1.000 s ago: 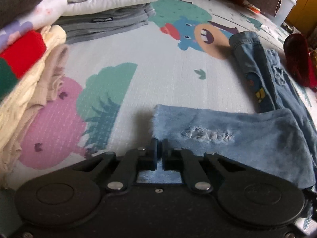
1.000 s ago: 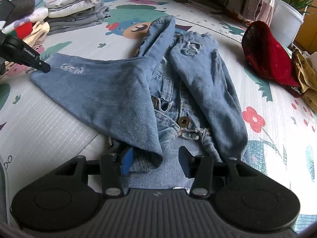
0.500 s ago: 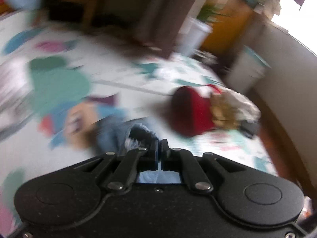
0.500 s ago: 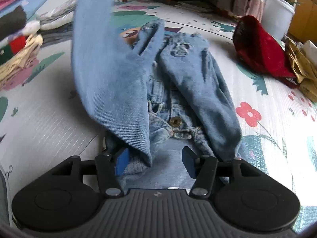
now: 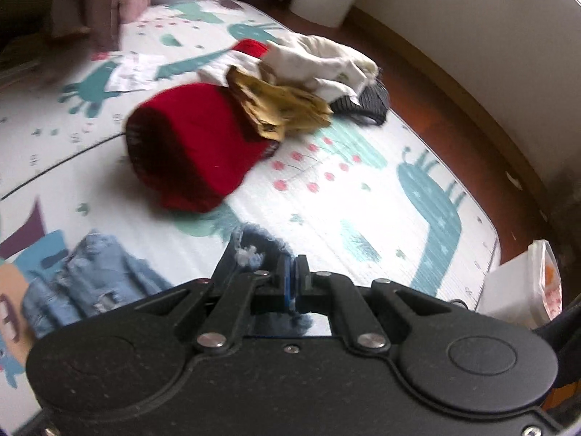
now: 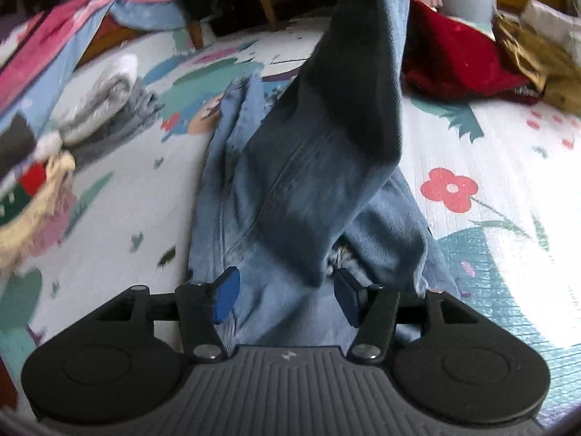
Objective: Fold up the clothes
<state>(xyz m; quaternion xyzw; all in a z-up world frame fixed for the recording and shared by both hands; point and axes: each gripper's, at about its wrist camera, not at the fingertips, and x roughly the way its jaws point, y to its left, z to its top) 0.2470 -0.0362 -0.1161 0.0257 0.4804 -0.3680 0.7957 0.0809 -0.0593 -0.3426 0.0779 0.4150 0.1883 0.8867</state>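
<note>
**Ana:** Left-wrist view had swung right round! A second before, it looked across at the stacked laundry with the frayed hem flat on the mat; now it faced the crumpled red knitted garment (image 5: 189, 152) and the tan-and-white heap of loose clothes (image 5: 290, 83).

**Ben:** And the left gripper (image 5: 293, 283) was clamped tight on the frayed hem of the light-blue ripped denim jeans (image 5: 254, 254), carrying that leg up and over.

**Ana:** Right-wrist view confirmed it: the leg that had lain spread out to the left was hanging in the air, rising out of the top of the picture above the rest of the jeans (image 6: 290, 189) on the cartoon-printed foam play mat (image 6: 490, 152).

**Ben:** So, by my reading, a leg-over-leg fold was under way, not yet laid down.

**Ana:** Right gripper (image 6: 287, 292)?

**Ben:** Jaws spread wide, low at the waistband end, denim between the blue pads (image 6: 227, 290) but nothing pinched.

**Ana:** Left one high and tilted towards the far pile, then.
</note>
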